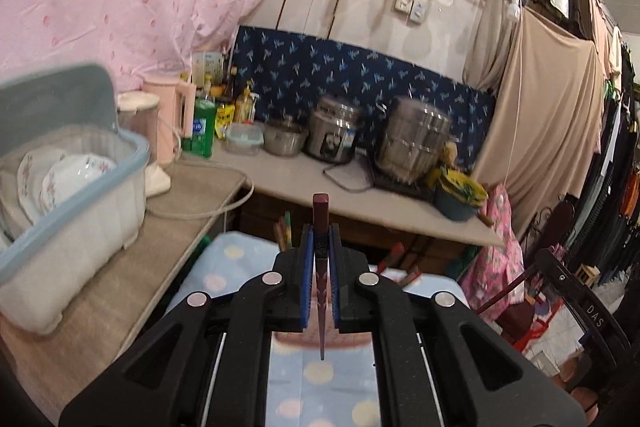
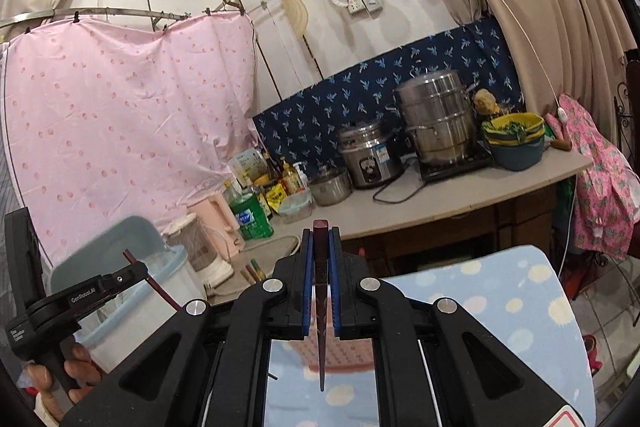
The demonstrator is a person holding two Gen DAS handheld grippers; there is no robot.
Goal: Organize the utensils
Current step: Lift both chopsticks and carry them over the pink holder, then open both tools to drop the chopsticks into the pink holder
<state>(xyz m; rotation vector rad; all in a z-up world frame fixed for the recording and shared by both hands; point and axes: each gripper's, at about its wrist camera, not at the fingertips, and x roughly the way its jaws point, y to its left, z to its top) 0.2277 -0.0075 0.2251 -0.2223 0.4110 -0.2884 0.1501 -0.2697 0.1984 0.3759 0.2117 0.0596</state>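
The fingers (image 1: 306,259) of my left gripper (image 1: 320,251) are clamping a dark red chopstick (image 1: 321,227) between their blue pads, its square butt sticking up past the tips and its thin end hanging down below. My right gripper (image 2: 320,255) is doing the same with a second dark red chopstick (image 2: 321,231), pinched shut and standing nearly upright. In the right wrist view I am also seeing the left gripper at the near left, a person's hand (image 2: 74,367) wrapped round its handle.

Both tools are hanging in the air above a blue cloth with pale dots (image 2: 500,291), well short of the surface (image 1: 304,183) at the far side. A lidded dish bin (image 1: 80,187) holding plates is sitting at the left, and some other chopsticks (image 1: 284,227) are poking up just beyond the near edge of the cloth, though I cannot make out what holds them.

I am judging this as the carrying step: the pair picked up, not yet put away. Next I am needing a place for them, probably with those other sticks, and lowering each thin end in before letting go.
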